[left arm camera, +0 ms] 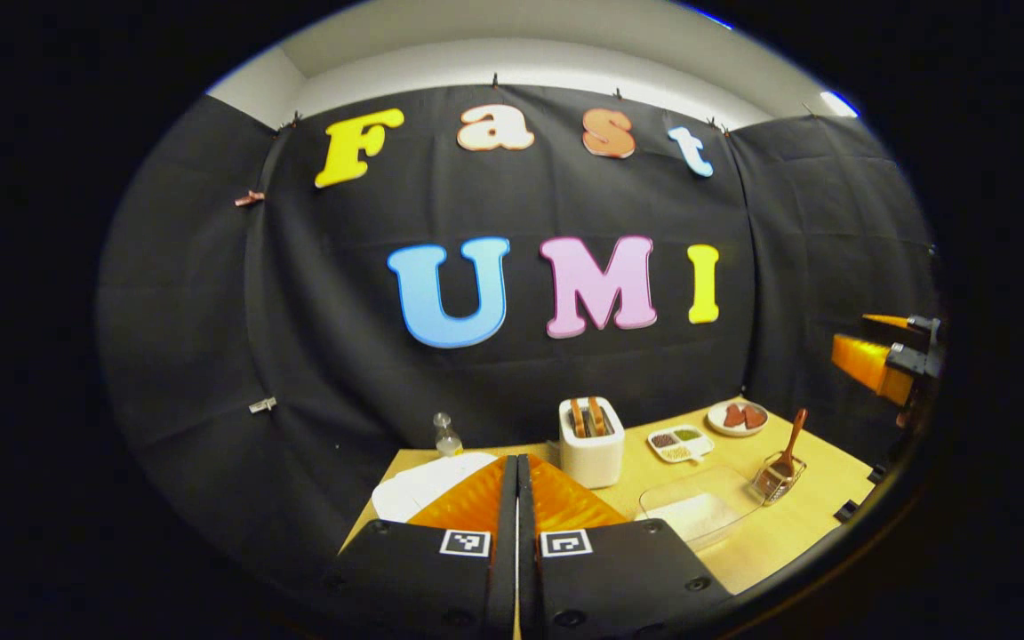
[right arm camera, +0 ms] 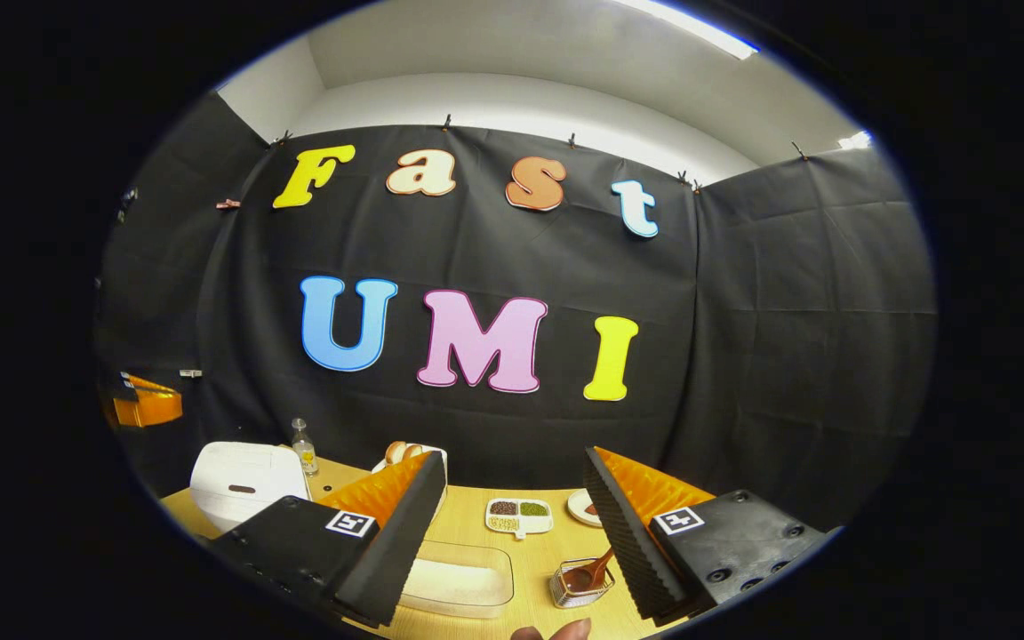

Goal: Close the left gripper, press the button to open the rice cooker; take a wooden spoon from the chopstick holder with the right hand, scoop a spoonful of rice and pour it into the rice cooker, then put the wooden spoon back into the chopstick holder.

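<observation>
Hovering left hand-held gripper [left arm camera: 516, 471]: clenched, fingers together, empty, above the tabletop [left arm camera: 796, 524].
Right hand-held gripper [right arm camera: 512, 507]: released wide, empty.
Rice cooker [right arm camera: 241, 480]: lid down, tabletop's left.
Wooden spoon [right arm camera: 590, 576]: in chopstick holder [right arm camera: 576, 591].

Left gripper [left arm camera: 516, 471] markers: two square black-and-white coded tags, one on each finger's black base; pattern only, no letters or numbers readable.
Right gripper [right arm camera: 512, 498] markers: same kind of square coded tag on each finger base; nothing readable.
White rice cooker [right arm camera: 241, 484]: dark oval mark on the lid, too small to read.
Other items on the wooden surface [right arm camera: 476, 524]: no legible labels or brands.
</observation>
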`<state>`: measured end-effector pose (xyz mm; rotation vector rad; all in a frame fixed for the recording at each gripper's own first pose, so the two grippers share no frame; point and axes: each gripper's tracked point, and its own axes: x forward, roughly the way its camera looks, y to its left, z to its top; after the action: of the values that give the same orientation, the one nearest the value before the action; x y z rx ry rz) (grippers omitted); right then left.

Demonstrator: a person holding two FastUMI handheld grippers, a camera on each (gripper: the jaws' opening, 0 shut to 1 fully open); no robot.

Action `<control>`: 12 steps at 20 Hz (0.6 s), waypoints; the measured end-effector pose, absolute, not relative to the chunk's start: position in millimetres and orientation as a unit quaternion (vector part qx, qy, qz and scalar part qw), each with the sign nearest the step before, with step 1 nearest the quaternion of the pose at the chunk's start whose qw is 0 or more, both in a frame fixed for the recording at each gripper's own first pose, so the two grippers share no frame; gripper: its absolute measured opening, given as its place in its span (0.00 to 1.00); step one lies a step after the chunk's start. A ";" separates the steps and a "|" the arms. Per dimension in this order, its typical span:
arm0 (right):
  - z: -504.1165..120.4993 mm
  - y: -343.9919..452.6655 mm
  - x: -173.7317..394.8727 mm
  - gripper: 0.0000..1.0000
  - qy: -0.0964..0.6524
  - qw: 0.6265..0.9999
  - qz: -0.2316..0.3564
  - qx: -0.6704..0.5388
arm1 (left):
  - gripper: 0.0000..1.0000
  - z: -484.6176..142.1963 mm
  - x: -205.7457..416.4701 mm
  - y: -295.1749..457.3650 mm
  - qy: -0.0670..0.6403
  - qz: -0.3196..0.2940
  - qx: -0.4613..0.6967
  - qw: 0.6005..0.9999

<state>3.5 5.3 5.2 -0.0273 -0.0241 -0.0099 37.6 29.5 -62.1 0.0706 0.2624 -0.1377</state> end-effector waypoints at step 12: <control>-4.5 -32.4 -7.7 0.98 -0.002 0.999 -0.043 -0.016 | 0.06 -185.1 97.9 51.7 0.358 -0.103 -0.168 0.913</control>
<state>-7.7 -32.4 -4.5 -0.0324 -0.0049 -0.0850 97.9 51.7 -185.1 -0.3455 0.7367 -0.2112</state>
